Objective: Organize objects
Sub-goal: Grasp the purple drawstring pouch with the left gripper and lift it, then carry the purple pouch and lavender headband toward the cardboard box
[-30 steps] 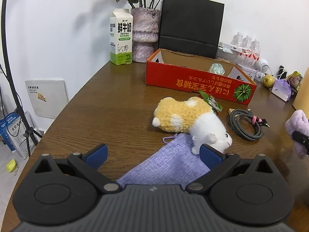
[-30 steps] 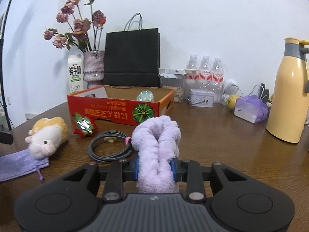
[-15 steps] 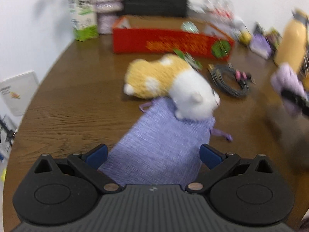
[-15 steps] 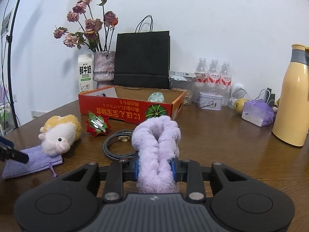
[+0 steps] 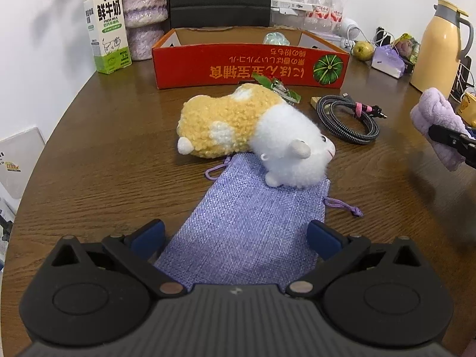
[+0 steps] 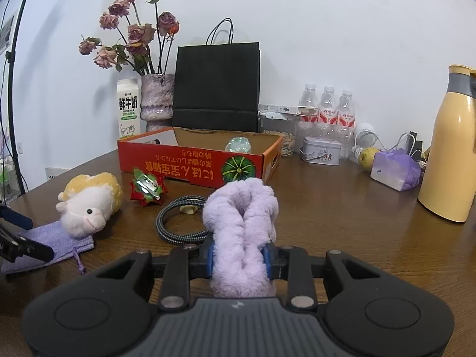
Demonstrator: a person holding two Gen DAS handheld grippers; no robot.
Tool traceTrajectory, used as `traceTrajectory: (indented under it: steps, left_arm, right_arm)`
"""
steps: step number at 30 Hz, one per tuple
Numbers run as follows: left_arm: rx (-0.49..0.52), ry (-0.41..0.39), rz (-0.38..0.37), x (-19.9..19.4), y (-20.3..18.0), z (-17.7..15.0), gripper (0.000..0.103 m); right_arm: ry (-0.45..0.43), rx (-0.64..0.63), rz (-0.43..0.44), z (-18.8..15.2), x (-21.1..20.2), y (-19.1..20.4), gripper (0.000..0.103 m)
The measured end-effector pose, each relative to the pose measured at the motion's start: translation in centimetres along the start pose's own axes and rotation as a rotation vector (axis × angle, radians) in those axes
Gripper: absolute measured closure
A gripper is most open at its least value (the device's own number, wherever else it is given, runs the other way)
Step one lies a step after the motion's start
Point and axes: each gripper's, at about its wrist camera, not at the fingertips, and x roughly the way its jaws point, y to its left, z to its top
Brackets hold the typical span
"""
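Note:
My left gripper [image 5: 236, 236] is open, its blue pads spread on either side of the near end of a flat purple drawstring pouch [image 5: 250, 226] on the brown table. A yellow and white plush sheep [image 5: 253, 136] lies just beyond, its head resting on the pouch's far end. My right gripper [image 6: 239, 260] is shut on a fluffy lilac headband [image 6: 242, 223], held above the table; it shows at the right edge of the left wrist view as the headband [image 5: 435, 119]. A red cardboard box [image 5: 250, 59] stands open at the back with a pale green object [image 6: 238, 145] inside.
A coiled braided cable [image 5: 346, 119] and a red-green hair clip [image 6: 147, 187] lie between the sheep and the box. Behind stand a milk carton [image 5: 107, 26], a vase [image 6: 156, 101], a black paper bag [image 6: 217, 86], water bottles [image 6: 327, 110], a tin [image 6: 319, 150] and a yellow thermos [image 6: 453, 145].
The left gripper tipped downward and came nearer the pouch, so the pouch now fills the space between its pads. The right gripper holds the headband as before, its view shifted slightly.

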Motion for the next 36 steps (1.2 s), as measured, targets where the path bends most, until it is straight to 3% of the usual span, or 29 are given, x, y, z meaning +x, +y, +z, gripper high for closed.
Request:
traceTrajectory:
  steps: [9, 11, 14, 16, 19, 25, 36]
  left_arm:
    - [-0.035, -0.032, 0.039, 0.0, -1.0, -0.2, 0.000]
    - [-0.041, -0.040, 0.047, -0.1, -1.3, -0.4, 0.004]
    - [-0.039, -0.061, 0.035, -0.9, -2.1, -0.6, 0.026]
    - [-0.036, -0.073, 0.027, -1.4, -2.8, -0.8, 0.048]
    - [-0.046, -0.088, 0.016, -1.9, -3.8, -1.1, 0.073]
    - [-0.036, -0.131, 0.056, -2.4, -5.4, -2.0, 0.088]
    - [-0.101, -0.146, 0.062, -3.2, -5.5, -2.3, 0.092]
  right_arm:
    - [-0.002, 0.008, 0.009, -0.1, -0.2, 0.0, 0.075]
    - [-0.002, 0.006, 0.009, -0.2, -0.2, 0.1, 0.075]
    - [0.004, 0.010, 0.008, -0.2, -0.2, 0.1, 0.075]
    - [0.004, 0.009, 0.009, -0.2, -0.3, 0.2, 0.075]
    - [0.000, 0.005, 0.008, -0.1, -0.3, 0.2, 0.075]
    - [0.006, 0.002, 0.011, 0.0, -0.1, 0.2, 0.075]
    - [-0.003, 0.000, 0.022, 0.1, 0.0, 0.0, 0.075]
